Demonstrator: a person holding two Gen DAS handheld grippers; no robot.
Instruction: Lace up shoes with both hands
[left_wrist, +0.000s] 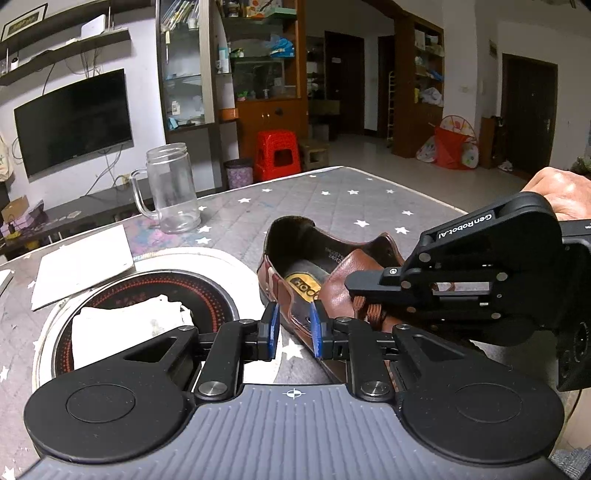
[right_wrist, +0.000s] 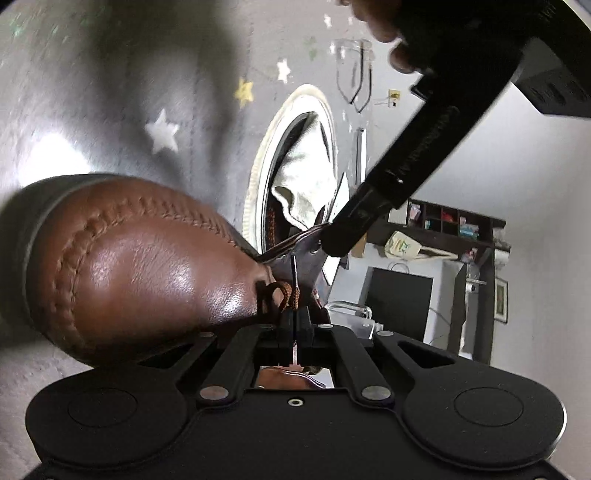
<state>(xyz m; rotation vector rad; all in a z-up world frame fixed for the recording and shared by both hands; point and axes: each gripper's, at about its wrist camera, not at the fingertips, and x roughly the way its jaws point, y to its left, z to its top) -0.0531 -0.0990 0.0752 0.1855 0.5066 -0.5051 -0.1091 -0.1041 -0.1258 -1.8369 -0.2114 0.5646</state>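
Note:
A brown leather shoe (left_wrist: 343, 288) lies on the star-patterned table cover, heel opening facing away in the left wrist view. My left gripper (left_wrist: 294, 332) has its blue pads closed on the shoe's eyelet flap (right_wrist: 314, 236) at the near side. My right gripper (right_wrist: 294, 317) comes in from the right over the tongue, rolled on its side. Its jaws are shut on the brown shoelace (right_wrist: 286, 295), and the thin dark lace tip (right_wrist: 294, 271) sticks out just short of the flap. More of the lace (left_wrist: 373, 310) shows under the right gripper (left_wrist: 352, 286).
A round cooktop (left_wrist: 207, 295) holding a white cloth (left_wrist: 125, 325) sits left of the shoe. Behind it are a white sheet (left_wrist: 81, 266) and an empty glass mug (left_wrist: 171, 188). A person's hand (left_wrist: 557, 192) holds the right gripper.

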